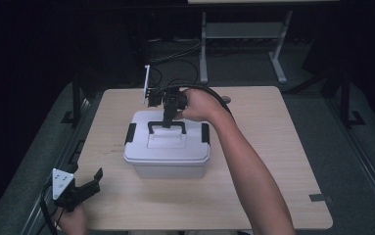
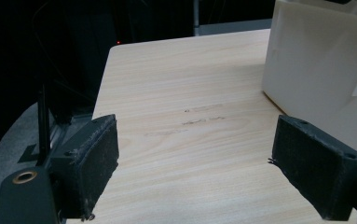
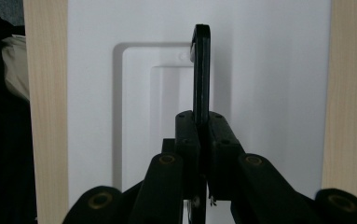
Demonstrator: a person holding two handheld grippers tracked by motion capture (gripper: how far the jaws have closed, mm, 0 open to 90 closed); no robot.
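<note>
White lidded box (image 1: 168,152) mid-surface (image 1: 273,147). Right hand-held gripper (image 1: 168,120) clamped on black lid handle (image 3: 202,70); rigid plastic, probably light, contents unseen. Left hand-held gripper (image 2: 195,163) wide, near-left corner.

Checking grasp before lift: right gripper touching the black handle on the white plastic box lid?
Touching. In the right gripper view the right gripper has both jaws shut flat against the black handle, no gap either side.
</note>
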